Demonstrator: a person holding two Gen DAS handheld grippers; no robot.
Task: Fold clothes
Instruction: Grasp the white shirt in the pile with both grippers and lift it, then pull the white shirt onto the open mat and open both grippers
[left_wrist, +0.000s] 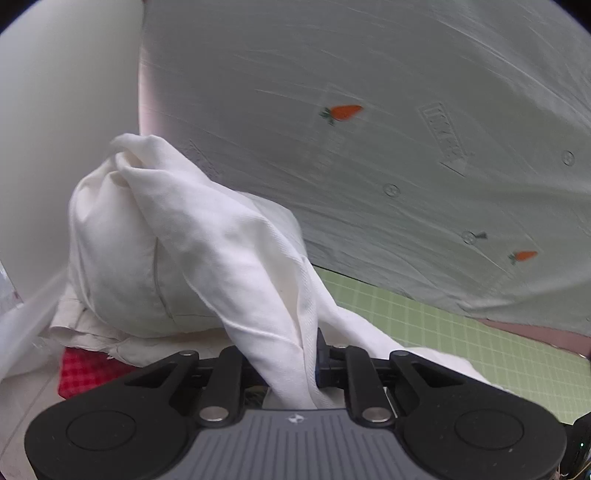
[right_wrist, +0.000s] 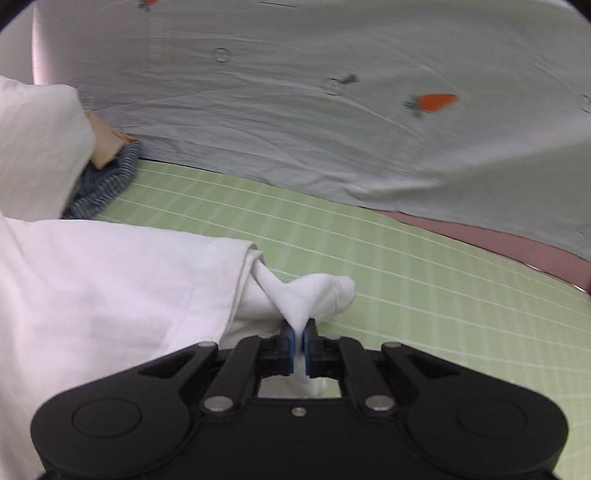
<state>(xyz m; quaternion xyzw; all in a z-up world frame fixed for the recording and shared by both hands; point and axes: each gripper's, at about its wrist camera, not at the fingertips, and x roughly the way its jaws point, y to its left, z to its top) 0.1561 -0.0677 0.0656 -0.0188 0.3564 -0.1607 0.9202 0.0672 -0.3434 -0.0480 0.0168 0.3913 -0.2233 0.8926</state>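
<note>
A white garment (left_wrist: 184, 240) rises in a bunched heap in the left wrist view, and a twisted strand of it runs down between the jaws of my left gripper (left_wrist: 295, 354), which is shut on it. The cloth hides the left finger; the other finger's blue pad (left_wrist: 317, 363) presses against the fabric. In the right wrist view the same white garment (right_wrist: 110, 288) lies spread at the left on the green grid mat (right_wrist: 369, 258). My right gripper (right_wrist: 299, 339) is shut on a pinched fold at its edge, lifted into a small peak.
A pale green sheet with orange carrots (left_wrist: 369, 166) (right_wrist: 295, 129) hangs behind the mat. A red checked cloth (left_wrist: 85, 373) and a beige one (left_wrist: 92, 332) lie under the white heap. A blue striped cloth (right_wrist: 107, 184) sits at the mat's far left. A pink surface (right_wrist: 498, 236) borders the mat.
</note>
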